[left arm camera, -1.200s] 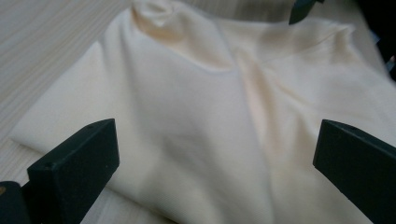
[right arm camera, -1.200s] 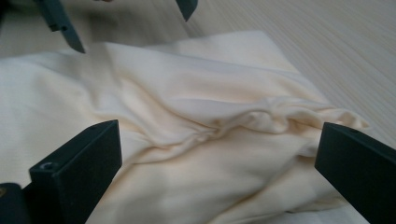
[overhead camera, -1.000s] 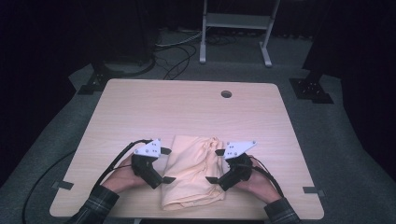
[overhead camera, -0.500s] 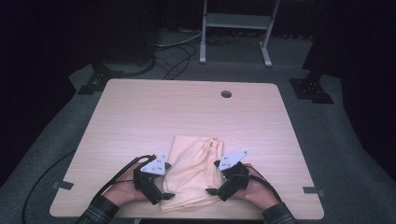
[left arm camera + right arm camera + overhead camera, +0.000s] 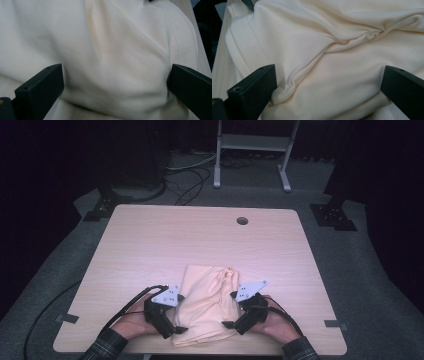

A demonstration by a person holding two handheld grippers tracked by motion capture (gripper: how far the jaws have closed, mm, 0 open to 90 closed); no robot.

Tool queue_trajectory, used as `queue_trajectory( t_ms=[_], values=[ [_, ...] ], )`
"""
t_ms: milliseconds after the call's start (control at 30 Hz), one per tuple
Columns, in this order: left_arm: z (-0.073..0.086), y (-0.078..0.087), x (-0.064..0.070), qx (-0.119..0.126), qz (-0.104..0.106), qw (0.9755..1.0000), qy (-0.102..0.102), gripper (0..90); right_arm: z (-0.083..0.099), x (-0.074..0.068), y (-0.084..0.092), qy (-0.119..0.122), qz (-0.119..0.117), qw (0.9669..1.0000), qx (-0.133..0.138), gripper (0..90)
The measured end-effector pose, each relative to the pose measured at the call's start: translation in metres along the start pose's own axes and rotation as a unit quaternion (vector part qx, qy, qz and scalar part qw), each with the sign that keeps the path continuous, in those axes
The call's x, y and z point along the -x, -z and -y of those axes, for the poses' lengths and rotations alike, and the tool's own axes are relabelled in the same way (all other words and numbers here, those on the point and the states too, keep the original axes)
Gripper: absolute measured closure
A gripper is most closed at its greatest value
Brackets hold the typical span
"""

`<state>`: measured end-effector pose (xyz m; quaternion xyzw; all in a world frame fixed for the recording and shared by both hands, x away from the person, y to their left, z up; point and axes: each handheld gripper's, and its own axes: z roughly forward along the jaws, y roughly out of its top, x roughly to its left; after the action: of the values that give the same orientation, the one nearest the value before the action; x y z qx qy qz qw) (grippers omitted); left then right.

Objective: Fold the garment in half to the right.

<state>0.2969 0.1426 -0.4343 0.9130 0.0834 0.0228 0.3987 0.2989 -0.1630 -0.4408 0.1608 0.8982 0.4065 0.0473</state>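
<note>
A cream folded garment (image 5: pixel 206 295) lies on the wooden table (image 5: pixel 200 240) near its front edge, bunched into a ridge at its far right corner. My left gripper (image 5: pixel 176 317) sits at the cloth's left side, near the front corner. In the left gripper view the cream garment (image 5: pixel 112 50) lies between the widely spread jaws of the open left gripper (image 5: pixel 115 83). My right gripper (image 5: pixel 230 310) sits at the cloth's right side. The right gripper (image 5: pixel 328 85) is open too, straddling a stitched hem and gathered folds of the garment (image 5: pixel 337 45). Neither holds the cloth.
The table has a round cable hole (image 5: pixel 242 220) at the back right, and its far half is bare wood. A metal stand (image 5: pixel 252 142) and loose cables (image 5: pixel 185 180) are on the floor behind. The table's front edge runs just below both hands.
Both grippers have slid along the sides of the garment toward the table's front edge. The garment has stayed where it was.
</note>
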Motion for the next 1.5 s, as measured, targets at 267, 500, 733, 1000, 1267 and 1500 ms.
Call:
queue_trajectory(
  t_ms=[267,500,733,1000,1267,1500],
  values=[
    [-0.020,0.010,-0.018,0.034,-0.020,0.9992,0.002,0.0,-0.018,0.011,0.015,-0.009,0.016,0.9981,0.059,0.3],
    [-0.035,-0.003,-0.049,0.046,-0.033,0.9984,0.004,0.0,-0.036,0.041,0.010,-0.025,0.034,0.9958,0.081,0.3],
    [-0.046,-0.027,-0.069,0.039,-0.023,0.9990,0.003,0.0,-0.027,0.058,-0.012,-0.038,0.054,0.9973,0.032,0.4],
    [-0.035,-0.040,-0.072,-0.001,-0.014,0.9997,0.021,0.0,-0.018,0.055,-0.015,-0.018,0.078,0.9968,0.002,0.4],
    [-0.031,-0.040,-0.073,0.005,-0.007,0.9996,0.026,0.1,-0.010,0.055,-0.013,-0.039,0.077,0.9962,0.015,0.5],
    [-0.029,-0.040,-0.073,0.014,-0.008,0.9995,0.026,0.1,-0.010,0.056,-0.014,-0.044,0.074,0.9962,0.012,0.7]
  ],
)
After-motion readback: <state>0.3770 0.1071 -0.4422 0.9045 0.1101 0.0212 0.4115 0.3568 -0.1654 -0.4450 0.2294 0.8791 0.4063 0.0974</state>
